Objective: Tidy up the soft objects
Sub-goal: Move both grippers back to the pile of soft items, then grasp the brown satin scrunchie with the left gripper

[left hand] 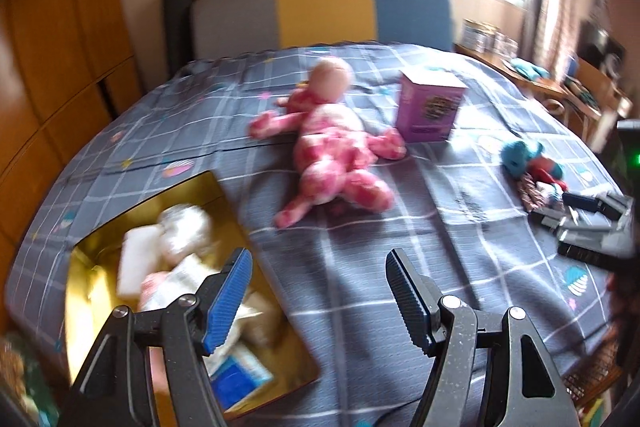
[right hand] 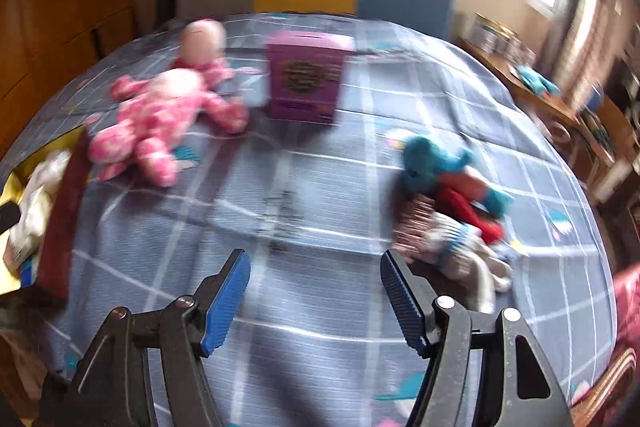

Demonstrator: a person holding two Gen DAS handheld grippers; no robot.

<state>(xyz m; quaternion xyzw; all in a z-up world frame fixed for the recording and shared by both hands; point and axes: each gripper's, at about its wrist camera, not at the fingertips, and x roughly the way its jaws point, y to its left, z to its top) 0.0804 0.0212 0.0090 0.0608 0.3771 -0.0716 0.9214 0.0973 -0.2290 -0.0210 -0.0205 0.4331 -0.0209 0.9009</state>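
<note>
Two soft items lie loose on the checked bedspread (right hand: 320, 211): a pink plush doll (left hand: 332, 147) sprawled at frame centre of the left wrist view, and a small heap of a teal plush toy with knitted pieces (right hand: 444, 203) at right of centre in the right wrist view. Gold-lined box (left hand: 192, 275), lower left of the left view, already holds several pale soft things and a blue-and-white packet; contents blurred, not identified further. Purple carton (left hand: 430, 109) stands upright just beside the doll's arm, on its right in frame; whether they touch cannot be told. Left gripper (left hand: 316, 299) hangs empty, jaws spread wide, its left finger over the box's edge. Right gripper (right hand: 316, 299) likewise spread and empty above bare bedspread, the teal heap just off its right finger (right hand: 404, 301). Both frames motion-blurred. Judgement: sorting is part done, between picks. Next move probably calls for the right gripper to shift right and down onto the teal heap, pinching a bulky part so loose knit does not slip, then carry across to the box.
</note>
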